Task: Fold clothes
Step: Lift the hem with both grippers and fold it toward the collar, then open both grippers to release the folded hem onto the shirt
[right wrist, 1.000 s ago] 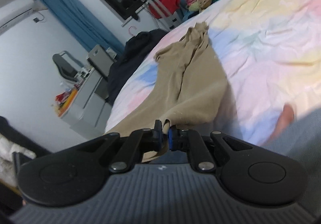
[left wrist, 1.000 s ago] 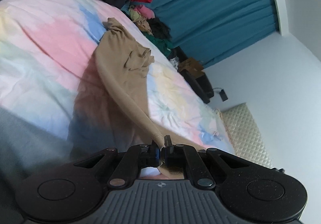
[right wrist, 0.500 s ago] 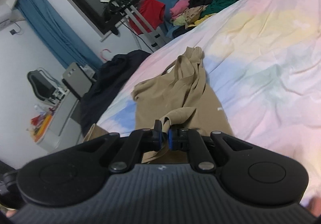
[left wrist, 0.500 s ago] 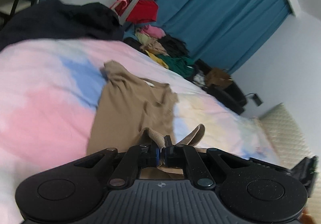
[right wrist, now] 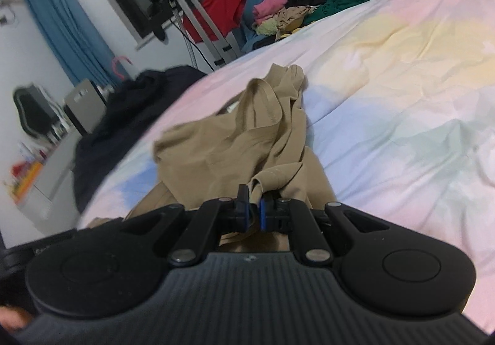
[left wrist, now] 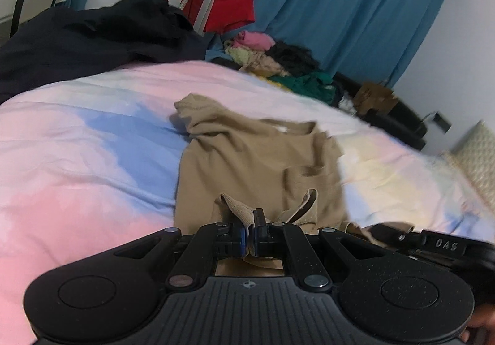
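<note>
- The tan garment point(left wrist: 256, 165) lay on the bed point(left wrist: 77, 159), on a pastel sheet of pink, blue and yellow patches
- The left gripper point(left wrist: 251, 229) had its jaws almost closed, pinching a ribbed hem of the garment that stuck up just above the pads
- The rest of the garment spread ahead of the left jaws, reaching to a bunched end at the far side
- The right gripper point(right wrist: 254, 209) had its jaws nearly closed too, clamped on another edge of the garment point(right wrist: 235, 147), with a stitched fold rising right beside the pads
- From the right wrist view the cloth was doubled over itself, its neckline looped up beyond the jaws
- The right gripper point(left wrist: 439, 244) showed low at the right edge of the left wrist view, just beside the left one
- A dark cloth point(left wrist: 102, 35) lay at the far end of the bed
- A pile of clothes point(right wrist: 309, 10) sat beyond the bed, under blue curtains point(left wrist: 340, 4)
</note>
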Available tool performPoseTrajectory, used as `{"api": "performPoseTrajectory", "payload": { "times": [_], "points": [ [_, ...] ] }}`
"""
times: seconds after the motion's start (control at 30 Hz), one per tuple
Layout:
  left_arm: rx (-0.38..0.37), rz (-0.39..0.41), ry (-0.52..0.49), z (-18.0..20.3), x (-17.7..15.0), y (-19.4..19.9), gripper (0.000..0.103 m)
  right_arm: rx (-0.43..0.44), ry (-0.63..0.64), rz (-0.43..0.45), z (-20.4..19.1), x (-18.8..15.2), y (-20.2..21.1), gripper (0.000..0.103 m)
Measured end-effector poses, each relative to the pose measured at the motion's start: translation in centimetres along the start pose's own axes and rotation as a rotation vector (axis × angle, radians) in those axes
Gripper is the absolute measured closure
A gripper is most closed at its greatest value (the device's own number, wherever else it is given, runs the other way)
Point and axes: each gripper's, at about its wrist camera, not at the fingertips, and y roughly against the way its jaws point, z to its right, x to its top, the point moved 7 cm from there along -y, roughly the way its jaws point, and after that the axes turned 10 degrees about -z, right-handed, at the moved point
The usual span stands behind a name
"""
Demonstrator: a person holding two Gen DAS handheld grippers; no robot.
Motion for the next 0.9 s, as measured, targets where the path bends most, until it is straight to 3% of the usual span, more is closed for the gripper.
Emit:
{"api": "performPoseTrajectory", "payload": {
  "times": [0.23,0.33,0.4,0.43,0.47,0.5,0.53,0.57,0.6,0.63,0.7,0.8,0.9],
  "points": [
    [0.083,-0.061,-0.089,-0.8,-1.4,-5.5,0.097,-0.101,0.070,-0.080,1.2,-1.2,-5.2,0.091],
    [0.085,-0.063,-0.101,-0.8,-1.5,-5.4,0.096,-0.124,0.096,-0.084,0.7,-1.2,-5.2,0.091],
    [0.084,-0.061,-0.107,-0.7,-1.4,-5.0,0.091,-0.123,0.106,-0.079,0.3,-1.0,-4.6,0.090],
    [0.077,-0.049,-0.110,-0.4,-1.4,-4.5,0.080,-0.115,0.110,-0.070,0.1,-1.0,-4.1,0.090],
    [0.069,-0.033,-0.112,-0.1,-1.4,-3.8,0.064,-0.107,0.114,-0.062,-0.1,-1.0,-3.5,0.082],
    [0.060,-0.016,-0.114,0.2,-1.3,-3.2,0.056,-0.099,0.118,-0.053,-0.3,-1.0,-3.0,0.065],
    [0.051,0.000,-0.117,0.6,-1.3,-2.5,0.041,-0.092,0.122,-0.045,-0.6,-0.9,-2.5,0.051],
    [0.042,0.017,-0.119,0.9,-1.3,-1.9,0.028,-0.084,0.126,-0.036,-0.8,-0.9,-2.0,0.017],
    [0.047,0.039,-0.131,1.3,-1.3,-1.1,0.020,-0.077,0.130,-0.007,-1.1,-0.9,-1.0,0.000],
    [0.057,0.071,-0.155,1.8,-1.3,-0.1,0.010,-0.070,0.134,0.030,-1.5,-0.8,0.1,0.000],
    [0.077,0.128,-0.191,2.6,-1.5,1.8,0.002,-0.080,0.159,0.092,-2.2,-0.8,2.3,0.000],
    [0.100,0.184,-0.223,3.4,-2.2,4.5,0.000,-0.112,0.186,0.170,-2.9,-1.1,5.1,0.000],
    [0.087,0.184,-0.212,3.7,-3.5,6.5,0.000,-0.143,0.207,0.215,-3.1,-1.5,6.8,0.000]
  ]
}}
